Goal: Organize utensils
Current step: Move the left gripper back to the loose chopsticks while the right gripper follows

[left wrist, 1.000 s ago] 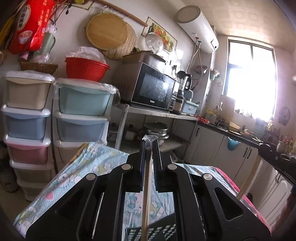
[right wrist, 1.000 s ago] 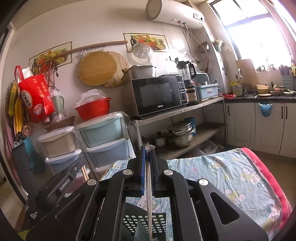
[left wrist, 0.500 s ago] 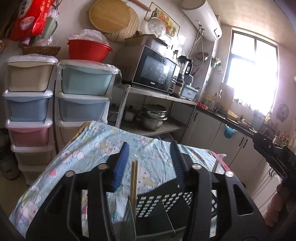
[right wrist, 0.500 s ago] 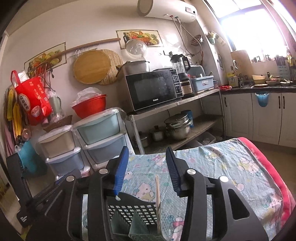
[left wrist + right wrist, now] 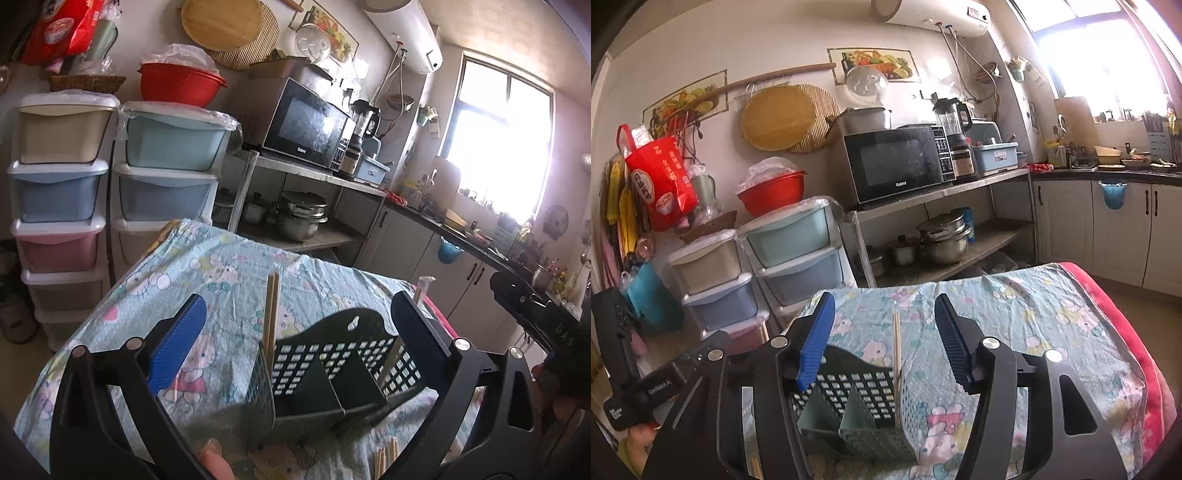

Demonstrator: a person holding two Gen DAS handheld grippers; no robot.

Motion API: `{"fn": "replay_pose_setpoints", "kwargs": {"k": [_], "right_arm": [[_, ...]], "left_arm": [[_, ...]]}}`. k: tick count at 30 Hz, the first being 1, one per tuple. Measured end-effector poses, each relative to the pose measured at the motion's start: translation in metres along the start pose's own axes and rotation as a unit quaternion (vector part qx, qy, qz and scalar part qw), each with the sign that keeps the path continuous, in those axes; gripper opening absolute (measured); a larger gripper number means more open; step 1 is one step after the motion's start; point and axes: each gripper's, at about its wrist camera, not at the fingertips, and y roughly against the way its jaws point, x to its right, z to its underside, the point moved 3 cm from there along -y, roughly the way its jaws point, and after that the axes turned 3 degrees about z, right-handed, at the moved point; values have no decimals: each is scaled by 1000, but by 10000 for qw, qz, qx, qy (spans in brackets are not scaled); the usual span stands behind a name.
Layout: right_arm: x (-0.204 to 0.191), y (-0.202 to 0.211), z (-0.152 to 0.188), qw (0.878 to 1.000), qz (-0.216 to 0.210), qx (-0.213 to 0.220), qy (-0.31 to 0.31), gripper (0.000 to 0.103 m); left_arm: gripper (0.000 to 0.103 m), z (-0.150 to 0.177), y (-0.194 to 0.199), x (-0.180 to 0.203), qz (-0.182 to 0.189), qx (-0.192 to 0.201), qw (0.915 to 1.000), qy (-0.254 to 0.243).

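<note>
Left gripper point(image 5: 295, 325) and right gripper point(image 5: 884, 332) both spread empty, chopsticks point(image 5: 270, 314) upright in black basket point(image 5: 332, 354), possibly more loose beside.

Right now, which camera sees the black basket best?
The left wrist view: the black basket shows its mesh back wall, dividers and chopsticks standing at one end. The right wrist view shows the same basket partly hidden by a blue finger.

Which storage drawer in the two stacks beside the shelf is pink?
The pink drawer is third from the top in the left stack, below a cream drawer and a blue drawer.
</note>
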Motion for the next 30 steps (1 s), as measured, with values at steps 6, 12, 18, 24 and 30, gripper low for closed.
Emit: {"fn": "replay_pose_setpoints", "kwargs": {"k": [6,12,18,24,30], "right_arm": [[2,4,13,9998,15,-197,10,56],[7,10,29,9991,69,-428,28,56],[11,16,41,9982,112,-591,59,56],[9,22,54,9967,83,-790,141,56],[5,25,66,9949,24,-985,213,56]], "left_arm": [[92,11,5,-4,-20,-167,9998,68],[92,23,11,-8,-99,-298,9995,83],[92,32,17,-13,-147,-377,9991,109],[92,40,21,-20,-199,-452,9986,175],[92,47,27,-26,-293,-532,9979,212]]}}
